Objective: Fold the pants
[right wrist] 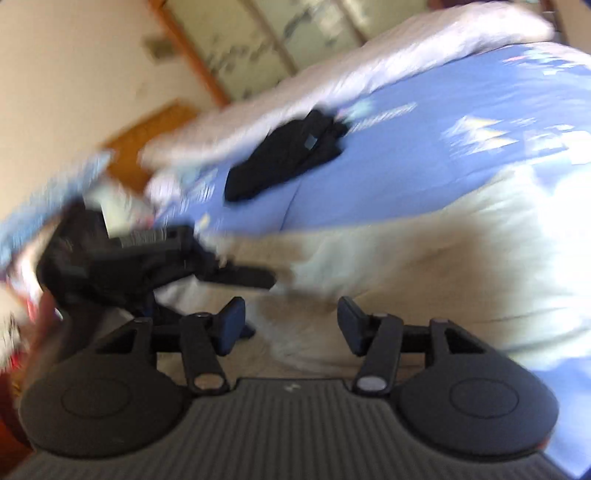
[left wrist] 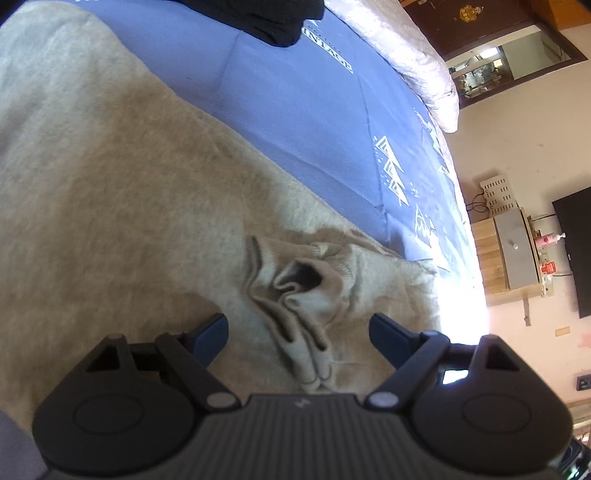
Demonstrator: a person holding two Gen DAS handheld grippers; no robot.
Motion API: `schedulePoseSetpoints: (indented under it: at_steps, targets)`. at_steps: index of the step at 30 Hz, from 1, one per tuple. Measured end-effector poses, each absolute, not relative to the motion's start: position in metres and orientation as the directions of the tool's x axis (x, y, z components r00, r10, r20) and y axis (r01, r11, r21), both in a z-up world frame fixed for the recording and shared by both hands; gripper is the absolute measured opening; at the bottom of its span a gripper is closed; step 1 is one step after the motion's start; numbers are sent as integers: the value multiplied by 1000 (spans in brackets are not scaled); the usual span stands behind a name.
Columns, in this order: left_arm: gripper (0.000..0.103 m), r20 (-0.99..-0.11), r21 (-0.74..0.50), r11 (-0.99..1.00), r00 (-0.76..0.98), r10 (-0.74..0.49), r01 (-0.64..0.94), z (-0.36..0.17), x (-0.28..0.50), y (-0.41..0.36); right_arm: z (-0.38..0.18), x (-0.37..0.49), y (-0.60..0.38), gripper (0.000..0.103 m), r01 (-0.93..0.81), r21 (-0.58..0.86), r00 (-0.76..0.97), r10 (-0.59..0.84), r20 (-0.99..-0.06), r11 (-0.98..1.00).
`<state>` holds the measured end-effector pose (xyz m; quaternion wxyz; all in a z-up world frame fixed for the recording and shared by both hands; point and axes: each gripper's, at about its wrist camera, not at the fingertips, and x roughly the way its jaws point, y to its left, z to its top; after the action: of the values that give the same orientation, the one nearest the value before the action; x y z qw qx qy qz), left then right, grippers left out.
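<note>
Beige knit pants (left wrist: 122,192) lie spread on the blue bedsheet (left wrist: 295,103). A bunched ribbed cuff (left wrist: 303,291) lies just ahead of my left gripper (left wrist: 297,325), which is open with a finger on each side of the folds and holds nothing. In the blurred right wrist view the pants (right wrist: 424,266) lie ahead and to the right. My right gripper (right wrist: 291,314) is open and empty just above the fabric. The left gripper (right wrist: 147,254) shows there at the left, low over the pants.
A folded black garment (left wrist: 280,18) lies on the sheet at the far side; it also shows in the right wrist view (right wrist: 288,158). A pale quilt (left wrist: 413,55) is bunched along the bed's far edge. A wooden cabinet (left wrist: 495,254) and dark screen (left wrist: 576,251) stand beyond the bed.
</note>
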<state>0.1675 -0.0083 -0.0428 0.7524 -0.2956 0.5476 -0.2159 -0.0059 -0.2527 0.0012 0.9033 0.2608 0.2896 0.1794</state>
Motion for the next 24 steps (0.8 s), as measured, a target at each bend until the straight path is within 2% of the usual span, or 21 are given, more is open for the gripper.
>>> schedulePoseSetpoints:
  at_steps: [1,2,4,6,9,15,17,19,20,21,24]
  targets:
    - [84,-690,-686,727,307,-656,11,-42,167,-11,-1,-13,-268,58,-124,595,798,436,-416,794]
    - [78,-686,-686,727,311,-658,24,-41,166,-13,-3,-18,-282,58,-69,608,823,390,-413,791]
    - [57,-702,-664,747,310,-641,39,-42,167,-19,-11,-29,-313,59,59,621,856,281,-435,781]
    - [18,-741,-617,786,304,-598,42,-47,169,-24,-21,-31,-333,59,169,626,855,202,-478,761]
    - [14,-742,-587,805,337,-579,89,-43,164,-24,-35,-29,-349,59,248,657,845,173,-506,711]
    - [13,-714,-480,852,471,-518,210,-2,144,-12,-46,-19,-336,59,235,704,821,252,-513,670]
    - [13,-713,-456,872,515,-477,177,4,143,4,-42,-19,-330,59,214,687,820,255,-513,695]
    - [13,-750,-429,897,511,-420,107,-4,147,18,-41,-18,-325,59,206,675,812,261,-523,709]
    - [15,-778,-409,910,492,-390,75,-13,151,22,-41,-18,-325,59,209,673,809,261,-526,709]
    - [23,-805,-392,919,465,-368,49,-24,154,26,-40,-17,-325,59,211,673,809,260,-527,709]
    - [26,-793,-426,904,471,-386,23,-30,150,34,-34,-16,-326,59,196,679,819,263,-510,707]
